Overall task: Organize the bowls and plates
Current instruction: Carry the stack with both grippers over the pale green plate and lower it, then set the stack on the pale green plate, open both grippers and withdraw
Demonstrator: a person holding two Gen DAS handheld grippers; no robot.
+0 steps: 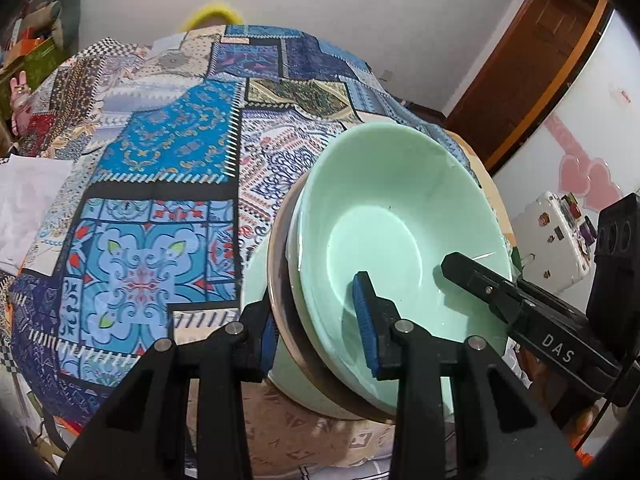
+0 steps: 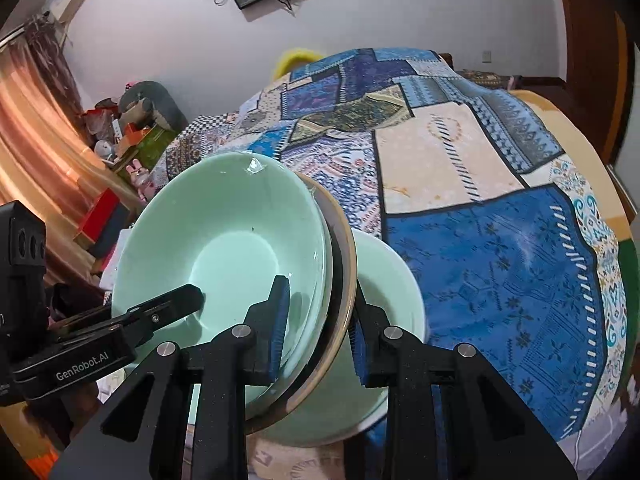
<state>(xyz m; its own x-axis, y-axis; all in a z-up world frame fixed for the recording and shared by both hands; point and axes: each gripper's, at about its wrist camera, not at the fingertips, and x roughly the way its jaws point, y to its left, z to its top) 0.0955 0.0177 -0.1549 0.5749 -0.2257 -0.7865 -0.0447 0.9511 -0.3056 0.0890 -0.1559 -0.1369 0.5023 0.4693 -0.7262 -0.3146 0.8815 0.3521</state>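
A stack of dishes is held tilted above the patchwork tablecloth (image 1: pixel 160 160): a pale green bowl (image 1: pixel 392 216) on top, a brown-rimmed plate (image 1: pixel 280 280) under it, and a pale green plate (image 1: pixel 256 280) at the bottom. My left gripper (image 1: pixel 316 320) is shut on the stack's near rim, one blue pad inside the bowl. My right gripper (image 2: pixel 320 332) is shut on the opposite rim of the same stack (image 2: pixel 224 240). The right gripper's finger (image 1: pixel 480 284) shows in the left view, the left gripper's finger (image 2: pixel 160 308) in the right view.
The patterned cloth (image 2: pixel 500 260) covers a round table. A white cloth (image 1: pixel 28 196) lies at its left edge. Boxes and toys (image 2: pixel 128 140) stand by the curtain. A white box (image 1: pixel 556 236) and a brown door (image 1: pixel 532 68) are to the right.
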